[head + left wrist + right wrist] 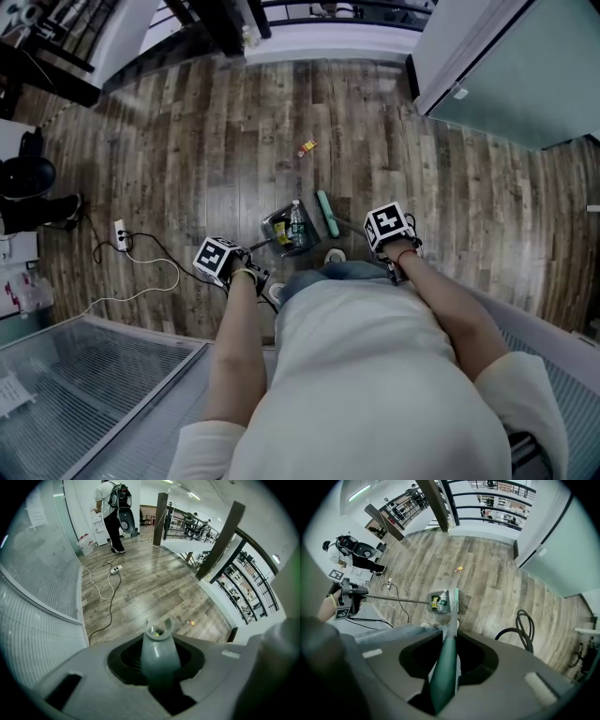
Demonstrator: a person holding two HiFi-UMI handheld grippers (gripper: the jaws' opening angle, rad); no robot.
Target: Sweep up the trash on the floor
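A grey long-handled dustpan (pixel 289 230) stands on the wood floor just ahead of my feet, with a plastic bottle and yellow scraps in it. My left gripper (pixel 234 265) is shut on the dustpan's grey handle (pixel 159 653). My right gripper (pixel 392 239) is shut on the green broom handle (pixel 446 663). The broom's pale green head (pixel 327 214) rests on the floor at the dustpan's right side. A small yellow-and-red piece of trash (pixel 307 148) lies on the floor farther out, apart from both; it also shows in both gripper views as the trash (pixel 459 568) and trash (pixel 191 622).
A white power strip with cables (pixel 120 234) lies on the floor to the left. Glass partitions (pixel 84 375) flank me. A coiled black hose (pixel 525 625) lies to the right. A person with a backpack (pixel 115 513) stands far off. A dark pillar (pixel 220 541) and railing border the floor.
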